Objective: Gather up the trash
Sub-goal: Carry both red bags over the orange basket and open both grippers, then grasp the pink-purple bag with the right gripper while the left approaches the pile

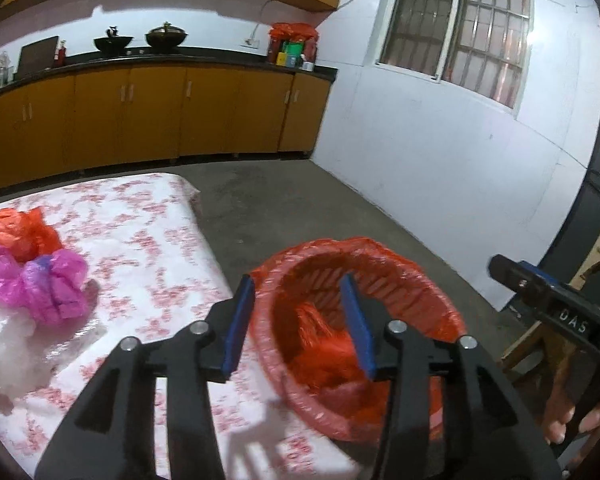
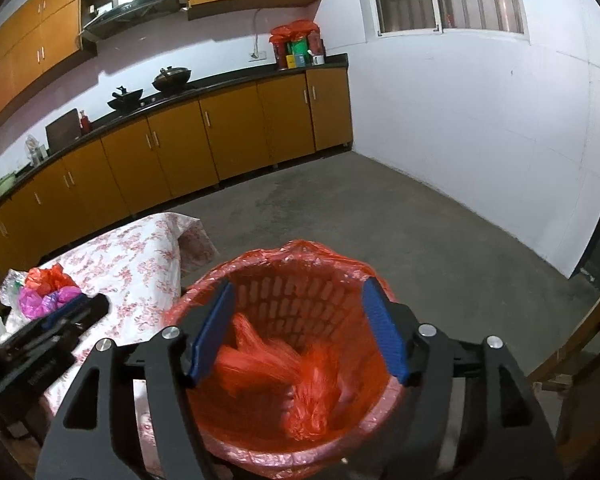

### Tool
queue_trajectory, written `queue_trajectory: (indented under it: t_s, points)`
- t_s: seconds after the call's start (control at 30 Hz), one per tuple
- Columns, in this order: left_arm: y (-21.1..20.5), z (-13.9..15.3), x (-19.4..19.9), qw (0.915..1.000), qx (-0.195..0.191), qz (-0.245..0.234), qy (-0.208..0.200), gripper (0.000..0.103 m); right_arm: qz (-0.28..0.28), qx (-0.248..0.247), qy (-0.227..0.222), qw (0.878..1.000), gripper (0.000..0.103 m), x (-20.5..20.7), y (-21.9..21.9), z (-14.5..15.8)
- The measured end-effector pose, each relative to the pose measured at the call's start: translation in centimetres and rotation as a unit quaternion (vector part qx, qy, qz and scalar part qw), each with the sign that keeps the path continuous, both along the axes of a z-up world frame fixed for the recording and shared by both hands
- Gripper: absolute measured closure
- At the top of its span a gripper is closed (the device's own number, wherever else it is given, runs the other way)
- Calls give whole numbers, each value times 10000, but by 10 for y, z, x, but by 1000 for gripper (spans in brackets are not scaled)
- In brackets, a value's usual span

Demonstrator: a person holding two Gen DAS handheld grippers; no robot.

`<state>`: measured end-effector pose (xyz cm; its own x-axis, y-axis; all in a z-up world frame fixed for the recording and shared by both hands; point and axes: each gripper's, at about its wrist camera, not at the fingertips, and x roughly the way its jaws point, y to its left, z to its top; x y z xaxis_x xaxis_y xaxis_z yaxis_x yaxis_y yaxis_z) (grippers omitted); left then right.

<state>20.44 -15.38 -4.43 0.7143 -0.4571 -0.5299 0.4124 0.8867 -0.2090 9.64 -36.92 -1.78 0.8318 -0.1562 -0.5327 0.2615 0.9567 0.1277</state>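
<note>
A red basket lined with a red plastic bag [image 1: 440, 320] [image 2: 260, 280] stands beside the table's right edge. Crumpled red plastic [image 2: 284, 376] lies inside it. My left gripper [image 1: 298, 324] is open and empty, above the table edge and the basket's left rim. My right gripper [image 2: 296, 332] is open and empty right over the basket's mouth; it shows at the right of the left wrist view [image 1: 540, 292]. On the table, a crumpled red bag [image 1: 24, 232] [image 2: 50, 276], a pink bag [image 1: 40, 280] [image 2: 44, 298] and clear plastic [image 1: 4, 344] lie together at the left.
The table [image 1: 148, 240] has a white cloth with red flowers. Wooden chair parts [image 2: 576, 360] stand to the right of the basket. Orange cabinets [image 2: 220, 140] with a dark counter run along the far wall. Grey concrete floor [image 2: 380, 220] lies beyond the basket.
</note>
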Motion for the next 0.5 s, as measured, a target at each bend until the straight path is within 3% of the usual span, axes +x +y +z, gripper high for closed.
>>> queue_trajectory:
  t_s: [0.17, 0.23, 0.37, 0.5]
  points:
    - [30, 5, -13, 9975, 321, 578, -234, 37, 3, -398, -54, 9992, 36, 0, 15, 6]
    - [43, 7, -18, 9957, 461, 750, -296, 34, 105, -503, -86, 9986, 35, 1, 22, 10]
    - [76, 9, -31, 9886, 794, 1203, -437, 31, 266, -712, -148, 9970, 22, 4, 42, 14]
    - [116, 13, -44, 9799, 947, 1668, -545, 30, 635, -782, -132, 9948, 22, 13, 71, 14]
